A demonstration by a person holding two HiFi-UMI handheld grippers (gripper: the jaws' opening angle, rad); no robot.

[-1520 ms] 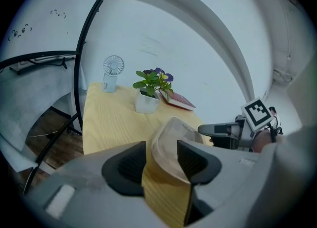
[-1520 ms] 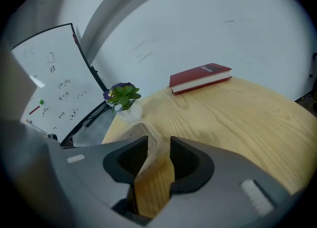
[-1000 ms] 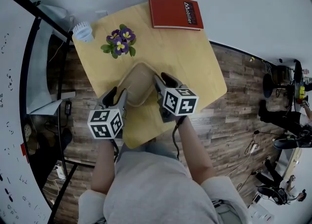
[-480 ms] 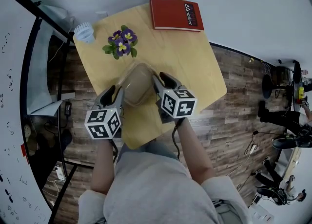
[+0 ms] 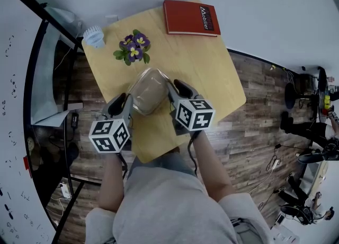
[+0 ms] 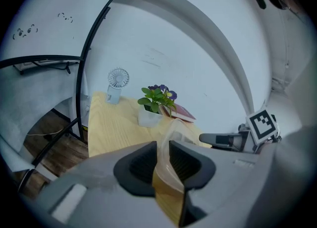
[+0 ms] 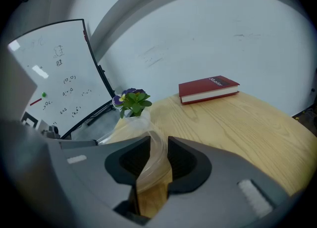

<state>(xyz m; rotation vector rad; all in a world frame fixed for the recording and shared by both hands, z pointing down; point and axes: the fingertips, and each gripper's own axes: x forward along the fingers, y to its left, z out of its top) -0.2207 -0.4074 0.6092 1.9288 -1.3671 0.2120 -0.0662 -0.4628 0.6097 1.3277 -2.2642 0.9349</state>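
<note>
The left gripper (image 5: 126,102) and right gripper (image 5: 175,88) are each clamped narrow on opposite rims of a clear plastic container (image 5: 148,90). Only thin plastic shows between each gripper's jaws. The container sits over the middle of the table (image 5: 212,73), the left gripper at its 8 o'clock and the right at its 3 o'clock. A potted plant (image 5: 133,48) stands near at 11 o'clock. A small fan (image 5: 95,37) is beyond it at the table's far-left corner, and a red book (image 5: 192,18) lies at 1 o'clock along the far edge. Bare tabletop runs from 2 to 4 o'clock, out to the right corner. The near edge lies just behind the grippers at 6 o'clock, and a whiteboard (image 5: 16,105) flanks the table at 9 o'clock.
</note>
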